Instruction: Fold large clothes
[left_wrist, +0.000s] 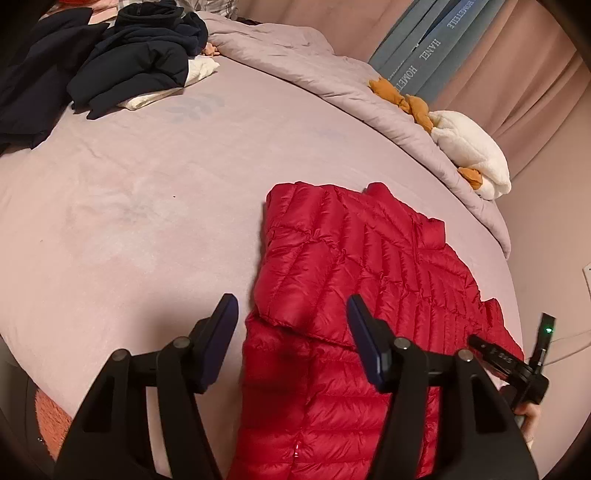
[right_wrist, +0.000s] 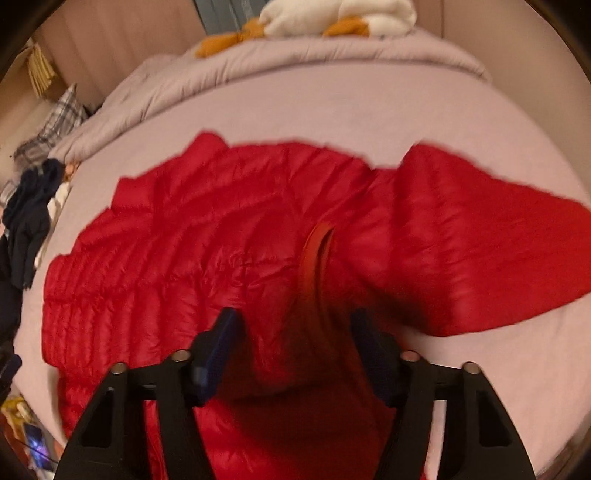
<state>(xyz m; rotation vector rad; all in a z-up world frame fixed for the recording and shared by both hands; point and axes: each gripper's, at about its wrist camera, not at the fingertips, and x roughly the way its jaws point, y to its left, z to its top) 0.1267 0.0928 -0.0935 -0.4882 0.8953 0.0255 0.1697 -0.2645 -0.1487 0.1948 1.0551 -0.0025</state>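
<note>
A red quilted down jacket (left_wrist: 351, 280) lies spread on the pink bed, one sleeve folded across its body. My left gripper (left_wrist: 291, 310) is open and empty, hovering above the jacket's left edge. In the right wrist view the jacket (right_wrist: 177, 251) fills the middle, its orange-lined collar (right_wrist: 317, 243) standing up ahead. My right gripper (right_wrist: 291, 325) is open just above the jacket near the collar, with nothing between its fingers. The right gripper's body also shows in the left wrist view (left_wrist: 517, 365) at the jacket's right edge.
A pile of dark navy clothes (left_wrist: 110, 62) over a white garment lies at the bed's far left. A rolled grey duvet (left_wrist: 332, 74) runs along the far side, with a white and orange plush toy (left_wrist: 469, 147) on it. Pink curtains hang behind.
</note>
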